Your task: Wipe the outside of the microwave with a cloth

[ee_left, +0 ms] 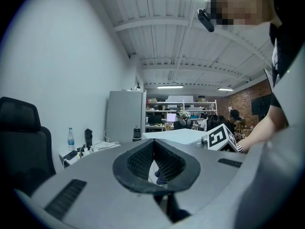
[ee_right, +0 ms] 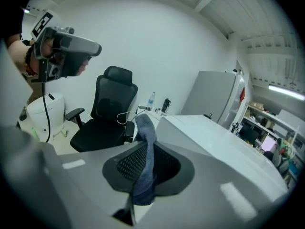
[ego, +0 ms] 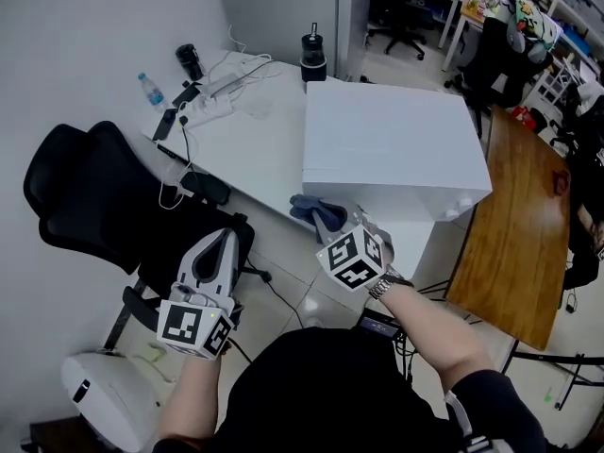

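The microwave [ego: 392,149] is a large white box on the white table [ego: 250,149]. A blue-grey cloth [ego: 311,208] hangs at its near left corner, by the table edge. My right gripper [ego: 332,225] is shut on the cloth, which pokes up between the pads in the right gripper view as a folded strip [ee_right: 145,161], with the microwave [ee_right: 214,137] just beyond it. My left gripper [ego: 219,243] is shut and empty, held low to the left over the chair, pointing level toward the table. In the left gripper view the microwave [ee_left: 178,136] lies ahead, with the right gripper's marker cube beside it.
A black office chair [ego: 94,206] stands left of the table with a white bin [ego: 104,385] near it. A power strip, cables, a water bottle [ego: 151,89] and a black flask [ego: 313,55] sit on the far part of the table. A wooden table [ego: 514,225] is at the right.
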`<act>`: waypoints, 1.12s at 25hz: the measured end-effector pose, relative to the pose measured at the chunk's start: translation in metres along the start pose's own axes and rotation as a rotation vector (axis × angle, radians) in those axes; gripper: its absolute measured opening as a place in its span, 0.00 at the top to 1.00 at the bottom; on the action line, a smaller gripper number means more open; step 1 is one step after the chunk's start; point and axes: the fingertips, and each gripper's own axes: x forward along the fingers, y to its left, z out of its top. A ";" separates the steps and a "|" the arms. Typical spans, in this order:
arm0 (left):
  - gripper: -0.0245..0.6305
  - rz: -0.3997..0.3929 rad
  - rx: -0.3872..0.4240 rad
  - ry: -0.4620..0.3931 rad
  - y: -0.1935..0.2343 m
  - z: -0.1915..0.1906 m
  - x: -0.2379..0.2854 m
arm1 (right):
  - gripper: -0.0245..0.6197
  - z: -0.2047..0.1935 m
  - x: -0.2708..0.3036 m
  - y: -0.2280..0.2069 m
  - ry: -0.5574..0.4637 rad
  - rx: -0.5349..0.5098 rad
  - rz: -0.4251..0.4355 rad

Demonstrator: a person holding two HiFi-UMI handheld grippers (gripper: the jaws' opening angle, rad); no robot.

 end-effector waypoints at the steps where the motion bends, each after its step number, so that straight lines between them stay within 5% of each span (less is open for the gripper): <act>1: 0.96 -0.001 -0.001 0.000 0.002 -0.001 0.000 | 0.91 -0.003 0.004 -0.002 0.011 -0.004 -0.013; 28: 0.96 -0.139 -0.023 -0.004 -0.022 -0.001 0.041 | 0.91 -0.062 -0.037 -0.071 0.148 0.149 -0.237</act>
